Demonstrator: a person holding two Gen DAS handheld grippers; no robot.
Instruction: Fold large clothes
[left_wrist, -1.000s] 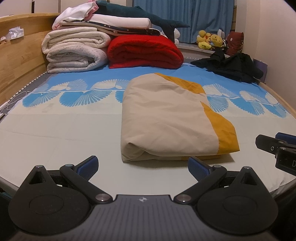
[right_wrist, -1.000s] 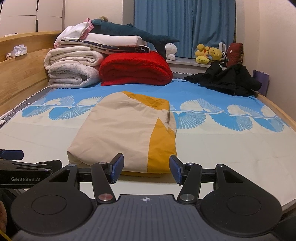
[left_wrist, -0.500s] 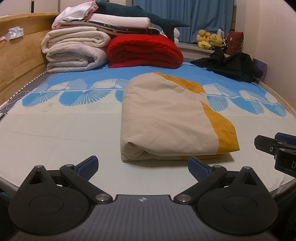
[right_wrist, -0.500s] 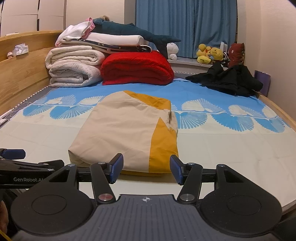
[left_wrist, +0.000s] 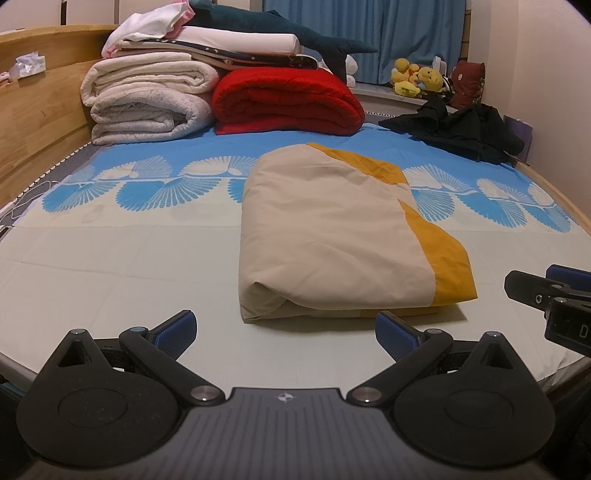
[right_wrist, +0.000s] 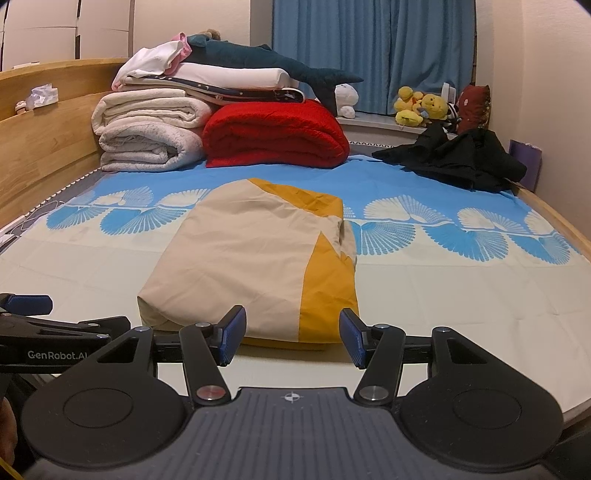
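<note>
Folded beige-and-mustard garment (left_wrist: 332, 236) lies flat on the bed sheet (left_wrist: 110, 273), a compact rectangle with the mustard band along its right edge. Nothing touches it. Left gripper (left_wrist: 284, 328) is poised short of the garment's near edge, angled downward, jaws spread wide with nothing between them. Right gripper (right_wrist: 291, 334) sits likewise before the near edge, jaws parted at a moderate width, also empty. Behind the garment: red blanket (left_wrist: 288, 101), rolled white blankets (left_wrist: 147, 99) to its left, black clothing (left_wrist: 465, 129) heaped to the right. Wooden headboard (left_wrist: 37, 110) runs along the left; blue curtain (right_wrist: 373, 48) hangs beyond.
</note>
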